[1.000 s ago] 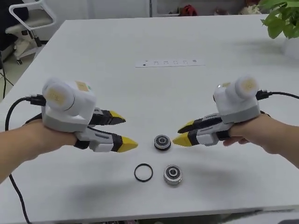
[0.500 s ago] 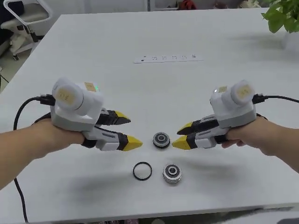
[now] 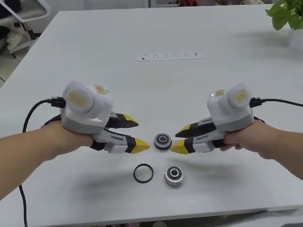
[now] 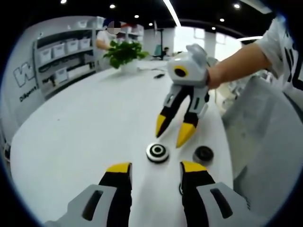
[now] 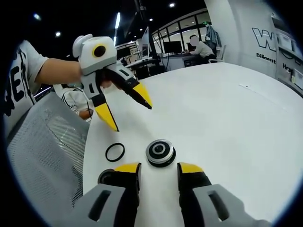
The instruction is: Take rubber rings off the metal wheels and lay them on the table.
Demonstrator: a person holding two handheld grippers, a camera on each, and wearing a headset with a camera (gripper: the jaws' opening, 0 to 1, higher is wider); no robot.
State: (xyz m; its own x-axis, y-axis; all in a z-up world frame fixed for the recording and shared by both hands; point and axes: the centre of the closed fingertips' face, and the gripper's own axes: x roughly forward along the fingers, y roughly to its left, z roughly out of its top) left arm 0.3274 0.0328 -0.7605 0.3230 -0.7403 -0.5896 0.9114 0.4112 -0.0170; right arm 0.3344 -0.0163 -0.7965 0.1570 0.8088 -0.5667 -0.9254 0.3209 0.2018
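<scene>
Left gripper and right gripper, both wide open and empty, flank the ringed metal wheel at frame center; best to pin the hub with one and peel the rim with the other, clear of the loose rubber ring and bare wheel lower center.

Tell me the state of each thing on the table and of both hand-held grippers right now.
Left hand-held gripper: open, holding nothing.
Right hand-held gripper: open, holding nothing.
Far dark-rimmed metal wheel: lying flat between the grippers, rubber ring apparently on.
Near silver metal wheel: lying flat, rim looks bare.
Loose black rubber ring: off, lying flat on the white table, apart from both wheels.
</scene>
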